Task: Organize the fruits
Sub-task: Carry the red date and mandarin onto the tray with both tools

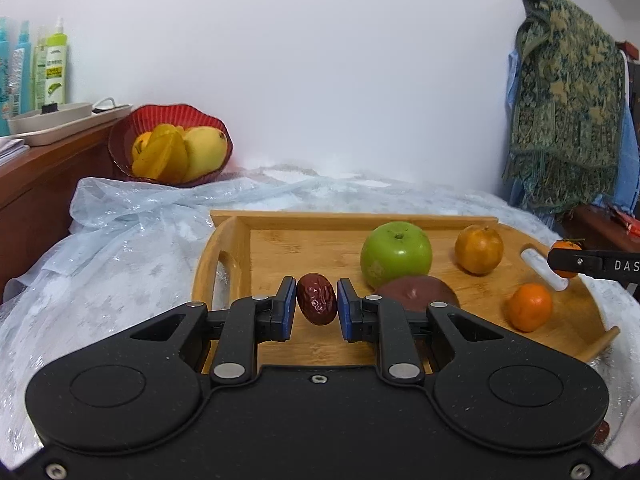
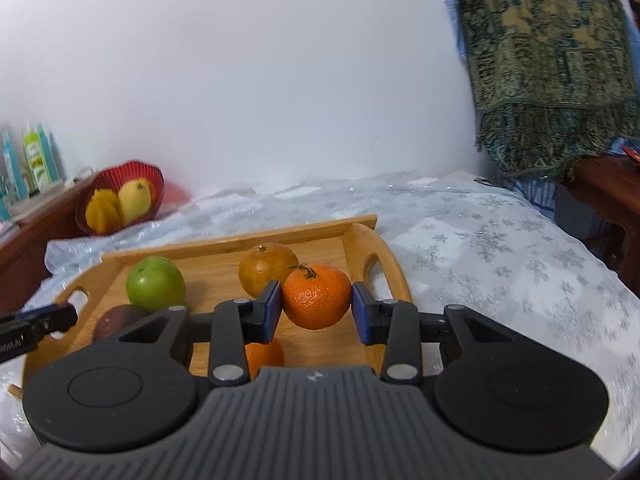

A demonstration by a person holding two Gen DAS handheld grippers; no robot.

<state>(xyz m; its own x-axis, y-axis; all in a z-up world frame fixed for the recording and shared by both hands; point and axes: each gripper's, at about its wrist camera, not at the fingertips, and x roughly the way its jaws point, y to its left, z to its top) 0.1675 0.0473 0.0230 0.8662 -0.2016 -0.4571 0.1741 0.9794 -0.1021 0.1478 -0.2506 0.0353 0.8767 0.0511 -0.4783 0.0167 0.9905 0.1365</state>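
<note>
My left gripper is shut on a wrinkled dark red date, held above the wooden tray. In the right wrist view my right gripper is shut on an orange mandarin with a stem, lifted over the tray. On the tray lie a green apple, a yellow-brown orange, a small mandarin and a dark purple fruit partly hidden behind my left fingers. The right gripper's side shows at the left view's right edge.
A red bowl with yellow mangoes and starfruit stands at the back left on a pale snowflake-patterned cloth. Bottles and a beige tray sit on a wooden shelf at left. A patterned green shawl hangs at right.
</note>
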